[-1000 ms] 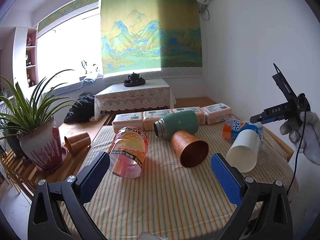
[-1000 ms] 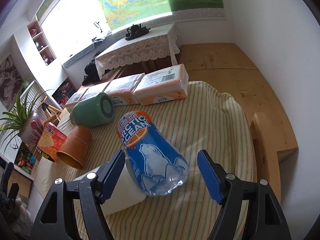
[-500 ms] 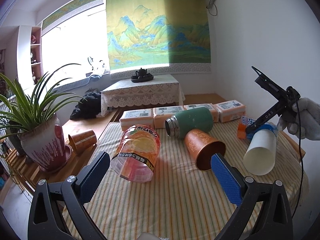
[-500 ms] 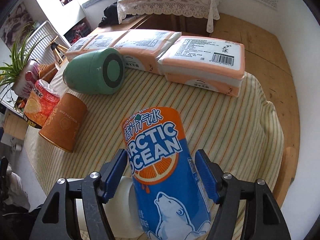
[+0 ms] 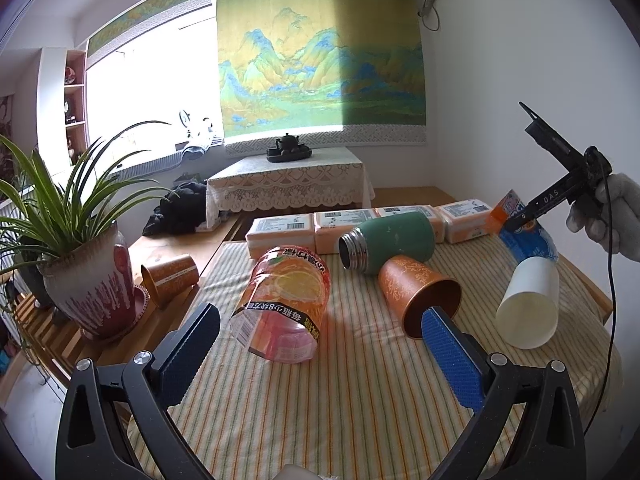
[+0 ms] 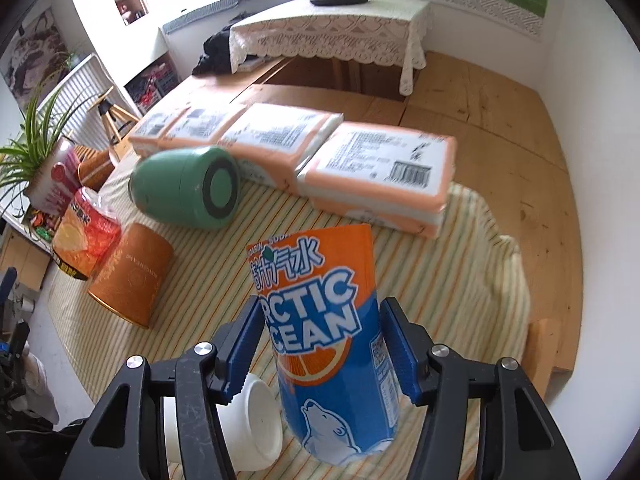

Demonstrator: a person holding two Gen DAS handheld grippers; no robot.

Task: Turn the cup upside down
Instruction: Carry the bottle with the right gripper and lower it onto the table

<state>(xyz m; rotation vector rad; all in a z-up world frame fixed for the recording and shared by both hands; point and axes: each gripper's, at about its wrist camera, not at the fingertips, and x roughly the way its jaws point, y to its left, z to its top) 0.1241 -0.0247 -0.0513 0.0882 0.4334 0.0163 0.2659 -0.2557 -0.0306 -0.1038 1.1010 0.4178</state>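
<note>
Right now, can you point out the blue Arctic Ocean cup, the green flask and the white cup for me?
Arctic Ocean cup (image 6: 320, 320): right wrist view, on its printed label.
Green flask (image 6: 180, 192): right wrist view, on its side wall.
White cup (image 5: 530, 304): left wrist view, on its outer wall.

The cup (image 6: 338, 344) is the blue-and-orange one printed with "ARCTIC OCEAN", Chinese characters above the lettering, an orange slice below it and a white polar bear near its rounded closed end. It appears cut from a drink bottle, with a straight-cut orange rim. In the right wrist view it stands steeply tilted over the striped tablecloth (image 6: 460, 280), open orange rim up and away, bear end toward the cloth; whether that end touches the cloth cannot be told. Seen from the left wrist view, the cup (image 5: 528, 236) sits at the cloth's far right side, orange rim raised.
</note>
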